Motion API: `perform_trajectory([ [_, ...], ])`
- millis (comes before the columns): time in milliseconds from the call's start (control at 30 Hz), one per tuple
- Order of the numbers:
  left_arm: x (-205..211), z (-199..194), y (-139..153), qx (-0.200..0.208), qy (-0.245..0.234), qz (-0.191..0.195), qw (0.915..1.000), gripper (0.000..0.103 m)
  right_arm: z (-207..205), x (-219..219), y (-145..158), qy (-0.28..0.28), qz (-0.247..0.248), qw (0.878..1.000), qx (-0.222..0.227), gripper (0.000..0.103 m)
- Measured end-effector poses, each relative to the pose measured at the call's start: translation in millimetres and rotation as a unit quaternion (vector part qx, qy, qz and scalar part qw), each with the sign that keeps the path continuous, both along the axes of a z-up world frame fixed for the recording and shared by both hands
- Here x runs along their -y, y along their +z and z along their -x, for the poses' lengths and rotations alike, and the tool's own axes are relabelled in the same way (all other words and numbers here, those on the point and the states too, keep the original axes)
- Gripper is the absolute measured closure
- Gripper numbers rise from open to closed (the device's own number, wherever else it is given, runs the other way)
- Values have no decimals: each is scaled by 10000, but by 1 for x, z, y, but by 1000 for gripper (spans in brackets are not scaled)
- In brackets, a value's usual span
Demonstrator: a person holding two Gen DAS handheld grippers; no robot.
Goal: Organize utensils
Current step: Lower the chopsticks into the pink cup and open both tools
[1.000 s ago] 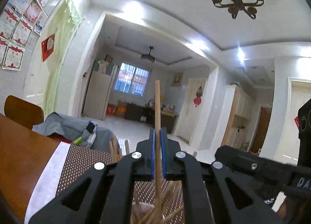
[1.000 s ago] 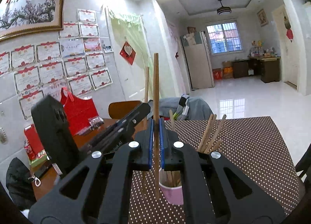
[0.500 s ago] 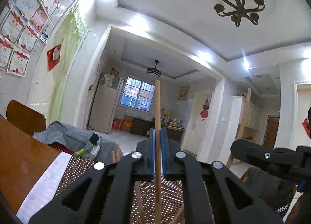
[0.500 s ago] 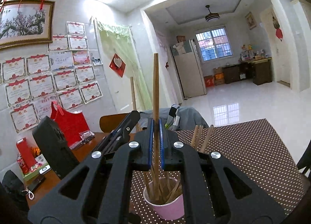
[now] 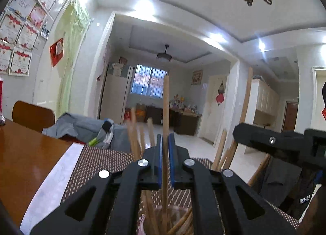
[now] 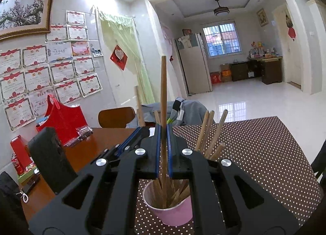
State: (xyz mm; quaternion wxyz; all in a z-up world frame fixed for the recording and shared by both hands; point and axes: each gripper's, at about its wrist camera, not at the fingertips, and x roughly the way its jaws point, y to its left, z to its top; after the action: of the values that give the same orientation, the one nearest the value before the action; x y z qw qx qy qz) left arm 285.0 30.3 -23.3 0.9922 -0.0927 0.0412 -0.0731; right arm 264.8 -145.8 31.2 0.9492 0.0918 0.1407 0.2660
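Each hand-held gripper is clamped on a single wooden chopstick held upright. The left hand-held gripper (image 5: 165, 159) pinches its chopstick (image 5: 165, 112) between blue pads about midway along the stick, with the lower end reaching down among the sticks already standing in the cup (image 5: 179, 220). The right hand-held gripper (image 6: 163, 153) grips the other chopstick (image 6: 163, 96) the same way, its tip down inside the pink cup (image 6: 173, 212), which stands on the dotted mat (image 6: 254, 153) covering part of the brown surface (image 6: 95, 145).

From where I stand these sticks look light, thin and stiff, with a smooth, round shaft. I'd guess one could swivel or slide in the pads if held loosely, so a mid-shaft pinch like this, square across the stick, seems the sensible hold. They shouldn't break under a firm squeeze. The cup looks light too; a sideways nudge from a stick or a jaw could tip it, since the sticks inside lean against its rim.

As for writing: a dark garment at the lower right of the left view carries small white lettering, too small for me to read with confidence. The certificates (image 6: 61, 71) on the wall bear red headings I can't make out. A red can (image 6: 17, 163) at the left edge looks like a cola, though its label isn't legible.
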Motion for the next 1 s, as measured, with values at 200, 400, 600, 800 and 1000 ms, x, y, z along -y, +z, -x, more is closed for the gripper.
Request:
perform_trajectory([
  [200,-8,2,-9,-600,-31,-12,9982,86,7,-3,-4,-8,88,9999,-58,97],
  [400,-4,16,3,-906,279,-431,9946,65,11,-5,-6,-25,134,9999,-104,97],
  [600,-2,30,12,-1016,533,-829,9899,55,11,-11,-13,-2,249,9995,-195,97],
  [800,-1,31,15,-1240,669,-1111,9838,52,9,-16,-22,15,376,9989,-296,97],
  [1000,-6,29,16,-1384,730,-1054,9820,52,3,-19,-28,15,439,9980,-449,97],
])
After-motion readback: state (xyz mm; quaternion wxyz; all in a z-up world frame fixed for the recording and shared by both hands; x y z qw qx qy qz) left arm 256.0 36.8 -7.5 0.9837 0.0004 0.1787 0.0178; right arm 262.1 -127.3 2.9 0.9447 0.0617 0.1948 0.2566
